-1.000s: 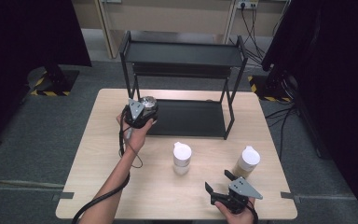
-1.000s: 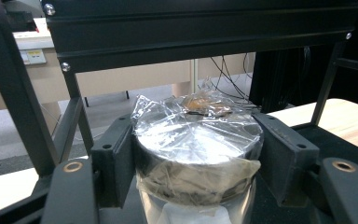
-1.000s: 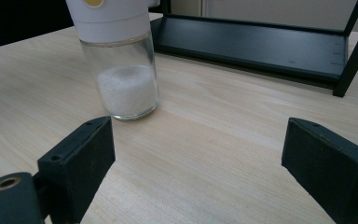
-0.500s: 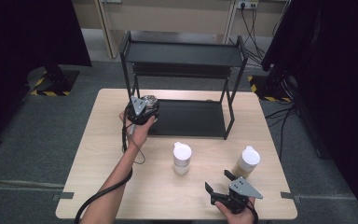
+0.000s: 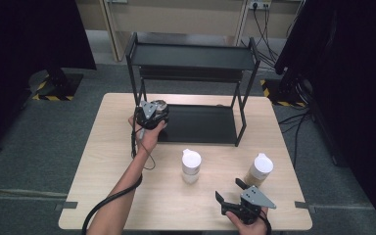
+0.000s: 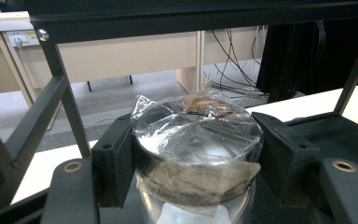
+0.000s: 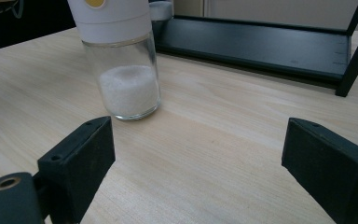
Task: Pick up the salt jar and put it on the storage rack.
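At the table's near edge, toward its right corner, the right gripper (image 5: 231,193) rests with fingers wide apart, holding nothing. Farther back, at the near left corner of the rack's (image 5: 196,123) bottom shelf, the left gripper (image 5: 152,113) has its fingers clamped on a jar (image 6: 196,140) — its lid wrapped in clear film.
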Tool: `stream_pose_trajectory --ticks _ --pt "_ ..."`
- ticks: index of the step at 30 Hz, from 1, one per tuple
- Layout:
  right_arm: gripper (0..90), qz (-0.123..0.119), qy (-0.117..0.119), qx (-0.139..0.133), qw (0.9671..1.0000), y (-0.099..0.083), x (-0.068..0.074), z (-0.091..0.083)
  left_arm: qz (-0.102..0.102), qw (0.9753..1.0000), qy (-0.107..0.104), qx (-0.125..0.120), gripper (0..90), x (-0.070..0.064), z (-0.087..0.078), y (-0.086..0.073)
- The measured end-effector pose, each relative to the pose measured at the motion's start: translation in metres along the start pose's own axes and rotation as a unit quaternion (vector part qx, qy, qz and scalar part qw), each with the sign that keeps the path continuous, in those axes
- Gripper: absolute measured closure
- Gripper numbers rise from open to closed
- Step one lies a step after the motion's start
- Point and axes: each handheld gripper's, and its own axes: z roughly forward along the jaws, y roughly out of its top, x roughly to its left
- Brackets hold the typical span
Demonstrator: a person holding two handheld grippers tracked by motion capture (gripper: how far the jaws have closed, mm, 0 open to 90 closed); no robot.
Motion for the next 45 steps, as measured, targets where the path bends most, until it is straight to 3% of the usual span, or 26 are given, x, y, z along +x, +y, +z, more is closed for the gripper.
stream_pose_trajectory --ticks 20,45 --pt "9.7 -0.002 0.002 -0.001 1.0 0.0 0.0 0.0 0.003 0.9999 0.004 0.011 34.6 -0.01 0.015 -0.007" --pt "9.7 -0.006 0.005 0.002 1.0 0.0 0.001 0.0 -0.004 0.9998 0.001 0.02 34.6 -0.012 0.029 -0.014"
